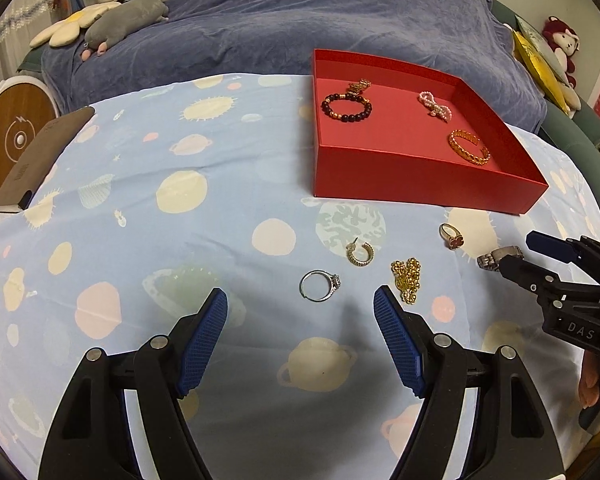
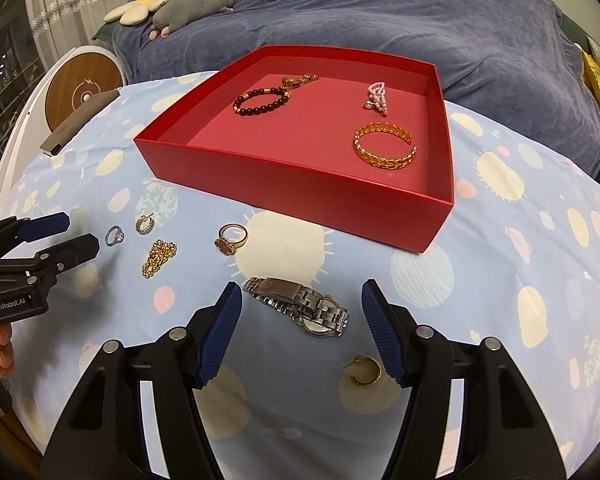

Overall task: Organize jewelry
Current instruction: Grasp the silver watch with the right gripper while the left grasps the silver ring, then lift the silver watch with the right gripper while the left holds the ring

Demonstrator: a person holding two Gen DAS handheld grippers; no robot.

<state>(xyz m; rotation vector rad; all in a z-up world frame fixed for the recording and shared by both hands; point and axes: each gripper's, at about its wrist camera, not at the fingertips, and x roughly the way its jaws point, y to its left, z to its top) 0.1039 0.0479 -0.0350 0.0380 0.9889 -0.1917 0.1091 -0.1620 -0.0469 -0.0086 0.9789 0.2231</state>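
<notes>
1. Cloth of pale blue printed with planets and suns (image 1: 140,216) covers the table, and all the loose jewelry lies on it.
2. Left tool (image 1: 300,304), black with blue ribbed pads, hangs over the cloth with its jaws wide apart and nothing between them.
3. Just ahead of its tips lies a thin silver ring with a clear stone (image 1: 319,286); beyond that is a small gold hoop earring (image 1: 360,254).
4. To the right of these sits a bunched gold chain (image 1: 407,280), close to the left tool's right fingertip but apart from it.
5. Further right a gold ring with a dark red clover face (image 1: 450,236) lies near the front wall of the box.
6. The shallow red cardboard box (image 2: 300,184) stands behind the loose pieces; inside it are a dark beaded bracelet with a gold charm (image 2: 262,100), a pink pearl bow piece (image 2: 377,98) and an open gold cuff bangle (image 2: 384,148), all well apart.
7. Right tool (image 2: 300,320) stands about half open and grips nothing; a steel link-band wristwatch (image 2: 300,306) lies on the cloth between its tips, touching neither pad.
8. A second gold hoop earring (image 2: 366,370) lies just inside the right tool's right finger.
</notes>
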